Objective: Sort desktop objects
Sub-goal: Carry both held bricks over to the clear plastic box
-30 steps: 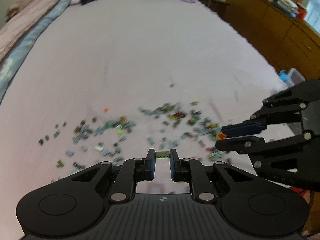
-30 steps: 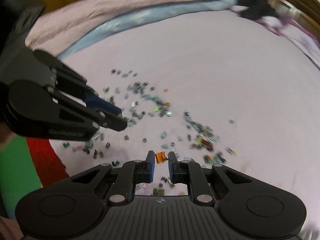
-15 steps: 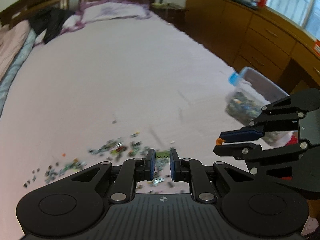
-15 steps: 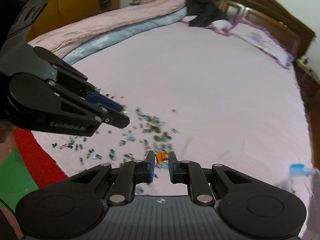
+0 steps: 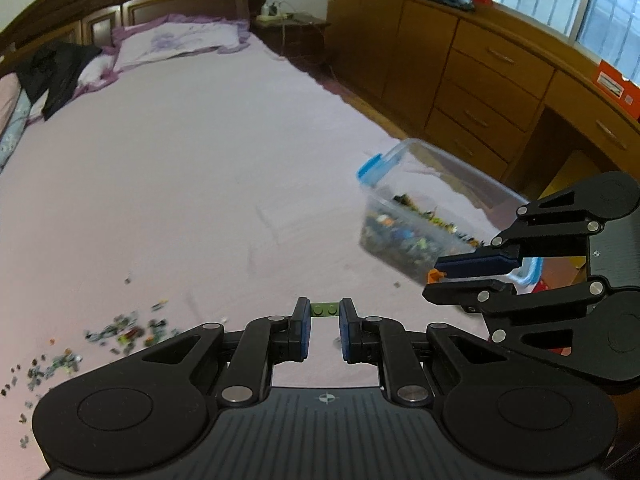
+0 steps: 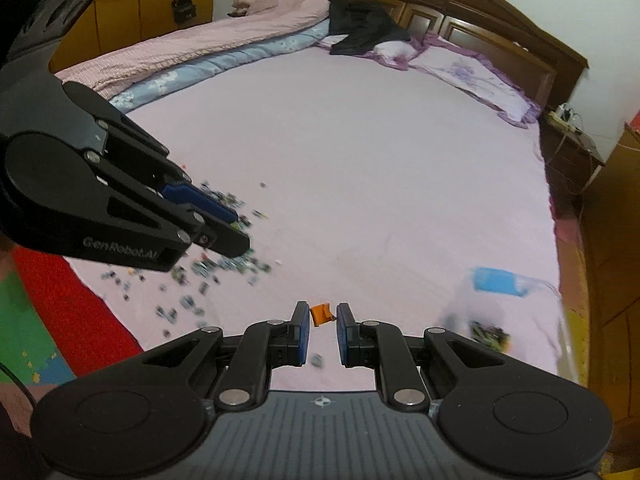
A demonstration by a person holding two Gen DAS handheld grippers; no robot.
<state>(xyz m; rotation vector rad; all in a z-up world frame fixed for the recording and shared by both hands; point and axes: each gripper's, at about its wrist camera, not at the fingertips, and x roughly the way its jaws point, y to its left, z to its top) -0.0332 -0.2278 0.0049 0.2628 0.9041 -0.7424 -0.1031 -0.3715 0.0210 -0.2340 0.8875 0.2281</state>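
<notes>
My left gripper [image 5: 324, 309] is shut on a small green brick [image 5: 324, 309] held between its blue pads. My right gripper [image 6: 322, 314] is shut on a small orange brick [image 6: 321, 314]; the left wrist view shows that gripper [image 5: 434, 278] at the right, just in front of a clear plastic box [image 5: 416, 220]. The box has blue clips, sits near the bed's right edge and holds many small bricks. A scatter of tiny loose bricks [image 5: 124, 330] lies on the pink bedsheet at lower left. Seen from the right wrist, the left gripper [image 6: 236, 232] hangs over that scatter [image 6: 208, 272].
The pink bedsheet [image 5: 168, 168] stretches to pillows [image 5: 176, 40] and a dark garment [image 5: 52, 72] at the headboard. Wooden drawers [image 5: 480, 92] line the right side. Folded quilts [image 6: 200, 48] lie along the far side. A red and green mat [image 6: 36, 320] shows beyond the bed's near edge.
Both grippers swung away from the scattered bricks toward the clear box, rising a little, each still holding its brick. The box has come into view and grown larger.
</notes>
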